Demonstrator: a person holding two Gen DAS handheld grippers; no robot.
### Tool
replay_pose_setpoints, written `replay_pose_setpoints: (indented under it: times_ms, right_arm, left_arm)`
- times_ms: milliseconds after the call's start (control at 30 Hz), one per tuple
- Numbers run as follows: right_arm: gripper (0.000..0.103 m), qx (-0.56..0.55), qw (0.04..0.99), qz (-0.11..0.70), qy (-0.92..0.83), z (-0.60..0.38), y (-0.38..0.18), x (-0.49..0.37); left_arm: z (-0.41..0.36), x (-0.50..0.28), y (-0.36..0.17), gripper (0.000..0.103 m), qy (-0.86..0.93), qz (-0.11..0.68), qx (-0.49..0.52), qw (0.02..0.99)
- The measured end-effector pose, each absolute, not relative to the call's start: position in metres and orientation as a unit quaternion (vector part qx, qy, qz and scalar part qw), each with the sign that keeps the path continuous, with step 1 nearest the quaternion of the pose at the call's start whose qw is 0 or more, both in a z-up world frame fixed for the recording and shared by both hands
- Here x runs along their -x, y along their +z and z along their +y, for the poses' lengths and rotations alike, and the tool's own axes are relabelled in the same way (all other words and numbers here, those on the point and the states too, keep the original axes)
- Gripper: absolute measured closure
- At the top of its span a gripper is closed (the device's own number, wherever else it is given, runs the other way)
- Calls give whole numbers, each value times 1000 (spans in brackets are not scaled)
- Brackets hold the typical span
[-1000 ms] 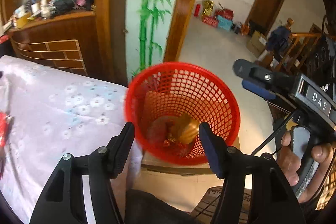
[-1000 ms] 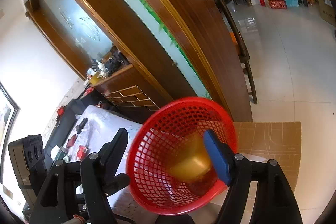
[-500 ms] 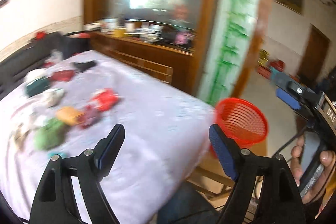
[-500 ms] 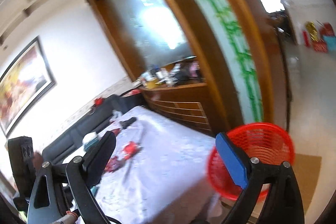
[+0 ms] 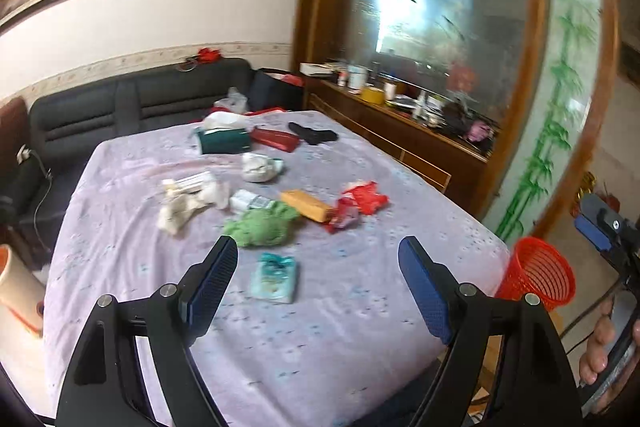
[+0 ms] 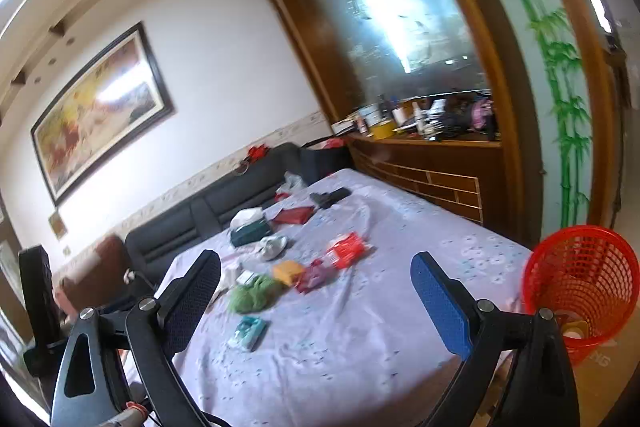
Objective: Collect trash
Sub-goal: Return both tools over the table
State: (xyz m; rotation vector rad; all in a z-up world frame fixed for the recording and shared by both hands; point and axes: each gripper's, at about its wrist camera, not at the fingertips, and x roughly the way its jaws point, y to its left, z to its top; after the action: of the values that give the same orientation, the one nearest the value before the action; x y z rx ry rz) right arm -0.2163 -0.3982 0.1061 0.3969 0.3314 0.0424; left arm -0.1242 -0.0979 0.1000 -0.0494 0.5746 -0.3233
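Red mesh basket [image 6: 582,283] stands off the desk's right corner, beside the cloth-covered desk [image 5: 304,327]; a second ago it filled both views directly under the tongs, now it sits at the right edge of each. Both cameras have swung to the desk. Trash on the lilac cloth: teal-white packet [image 5: 275,277] nearest, crumpled green wrapper [image 5: 262,225], orange box [image 5: 306,205], red wrappers [image 5: 362,199], white crumpled paper [image 5: 180,207], green tissue box [image 5: 224,141], dark red pouch [image 5: 276,139], black item [image 5: 314,135]. Left tongs [image 5: 316,277] spread wide, nothing between them. Right tongs [image 6: 316,293] likewise spread and empty. Writing: none legible on the packets at this blur. Left view alone shows the right unit and the hand [image 5: 600,343] on it; right view alone shows the basket's interior with scraps at the bottom, and the black left unit [image 6: 38,311].
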Motion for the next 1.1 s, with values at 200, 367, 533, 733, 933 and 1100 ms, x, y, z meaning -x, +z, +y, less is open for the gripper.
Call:
replay_pose_setpoints:
  times_ms: [200,367,533,733,933,1100]
  right_arm:
    - [5,-176,968,173,41,-371,112,205]
    - [5,-166,968,180,46,-358,116,191]
    - [5,-155,969,187,53,-344,115,180]
    - [5,-140,969,194,56,-330,114,166]
    - [5,-134,969,201,61,-324,112,153]
    - [5,-135,967,209,60,-320,107,139]
  left_arm:
    - [-72,124,98,21,-130,281,38,950]
    - [-68,120,91,21,-116,285,35,951]
    - [-65,116,87,21,-110,286,34,951]
    - [-61,109,83,21,-102,286,31,952]
    - [-58,100,78,21,-107,291,32,950]
    - [-56,92,72,21,-115,299,43,946]
